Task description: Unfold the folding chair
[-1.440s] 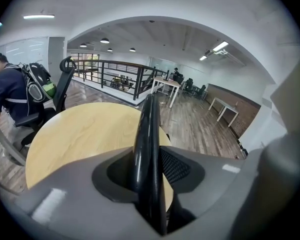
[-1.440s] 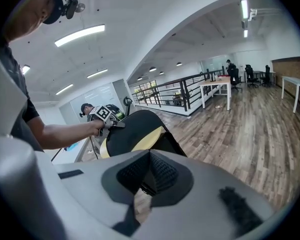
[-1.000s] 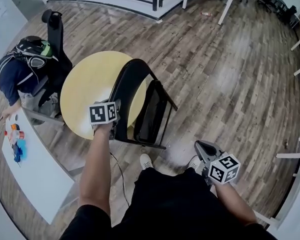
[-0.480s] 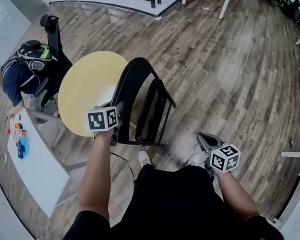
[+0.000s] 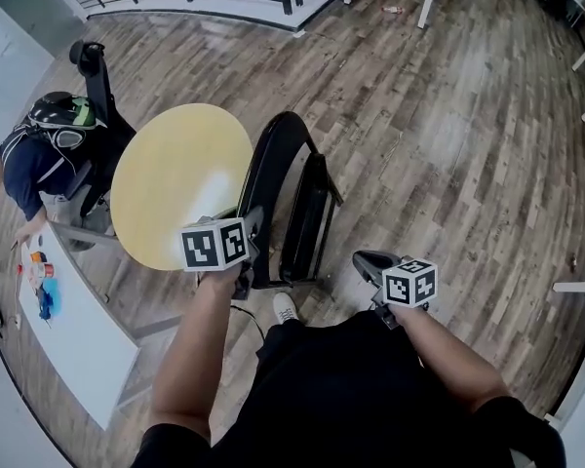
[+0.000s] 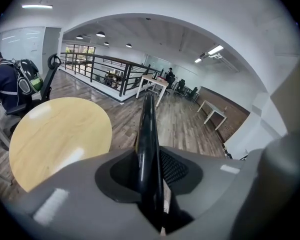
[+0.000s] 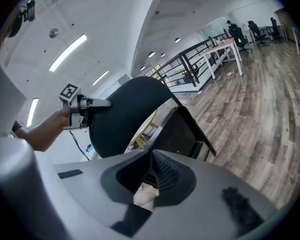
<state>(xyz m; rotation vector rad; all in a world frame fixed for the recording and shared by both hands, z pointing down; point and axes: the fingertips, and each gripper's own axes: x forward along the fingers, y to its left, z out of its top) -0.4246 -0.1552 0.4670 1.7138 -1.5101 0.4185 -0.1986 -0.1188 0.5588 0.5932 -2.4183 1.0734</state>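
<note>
Two grippers at the upright chair (image 5: 291, 198), right of the table (image 5: 166, 178): left gripper (image 5: 253, 225), jaws just closing, clamps the backrest (image 5: 273, 154) edge; right gripper (image 5: 367, 261), shut and empty, lies just right of the folded seat (image 5: 308, 214).

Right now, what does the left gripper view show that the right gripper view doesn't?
Left gripper view only: the folding chair seen edge on, its backrest held between that gripper's jaws, which have just been closing; the whole top of the round yellow table; a person wearing a backpack.
Right gripper view only: the left gripper at the backrest's rim, the folded-up seat, and the right gripper shut with nothing between its jaws.
Both: the chair, the black railing, the wood floor.
</note>
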